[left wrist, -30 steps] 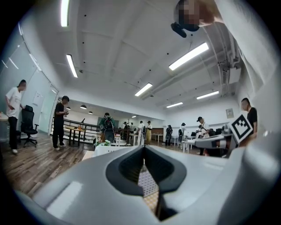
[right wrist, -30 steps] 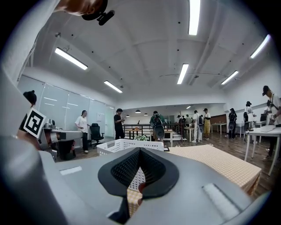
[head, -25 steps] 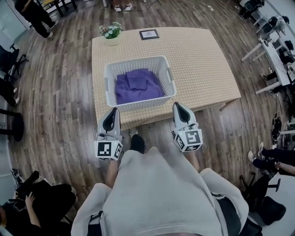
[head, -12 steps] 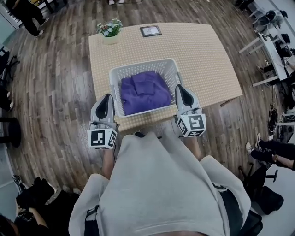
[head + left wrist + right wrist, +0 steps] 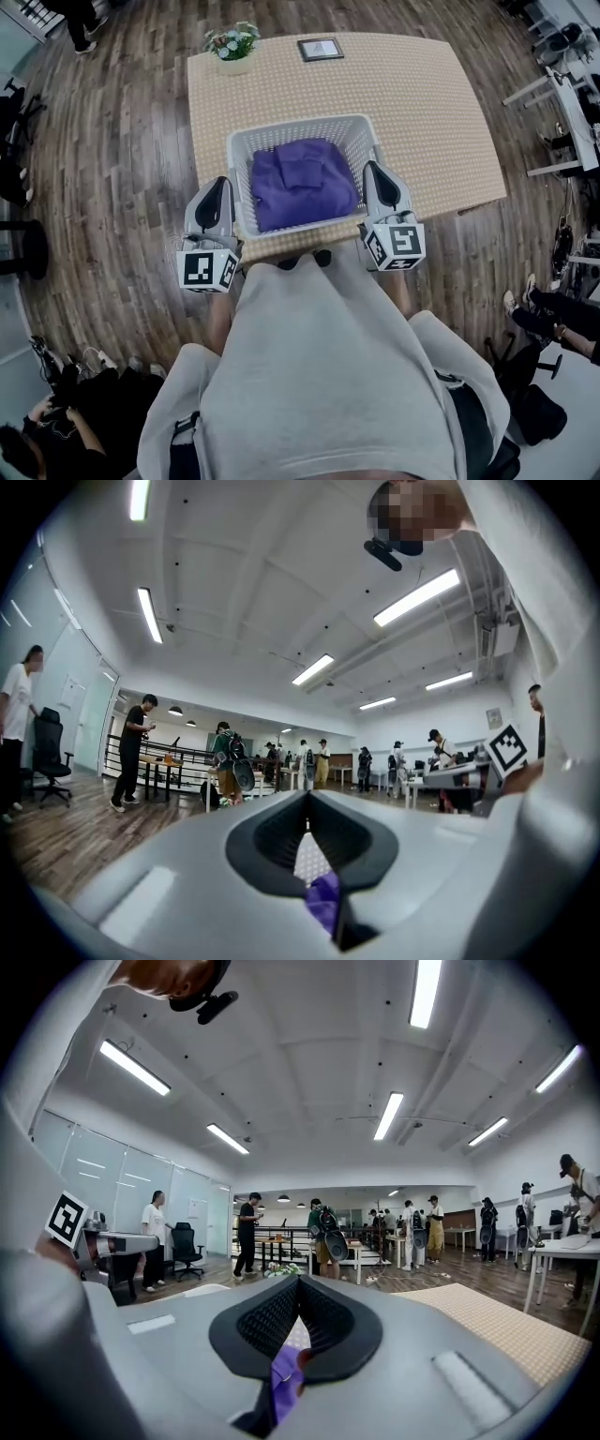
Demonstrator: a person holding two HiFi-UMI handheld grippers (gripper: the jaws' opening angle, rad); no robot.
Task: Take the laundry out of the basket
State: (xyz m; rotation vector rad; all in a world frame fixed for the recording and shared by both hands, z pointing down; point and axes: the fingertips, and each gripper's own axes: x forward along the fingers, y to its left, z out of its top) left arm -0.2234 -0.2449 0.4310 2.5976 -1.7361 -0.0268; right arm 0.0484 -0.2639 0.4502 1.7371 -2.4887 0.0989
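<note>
**Both grippers flank the basket, empty-jawed**

The white basket point(image 5: 300, 127) sits at the near edge of the table point(image 5: 422, 103), purple laundry point(image 5: 302, 178) piled inside. The left gripper point(image 5: 217, 185) and right gripper point(image 5: 376, 171) stand just outside its side walls, jaws closed on nothing. A flower pot point(image 5: 232, 49) and picture frame point(image 5: 321, 48) stand well behind. The gripper views alone show standing people across the room, with only a purple sliver point(image 5: 325, 899) of the laundry low between the pads

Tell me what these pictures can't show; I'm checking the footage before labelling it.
- Number of garments in the purple cloth laundry: head view, folds hide it.
- Floor of the white plastic lattice basket: head view, laundry covers it.
- Small dark-framed picture: head view, image too small.
</note>
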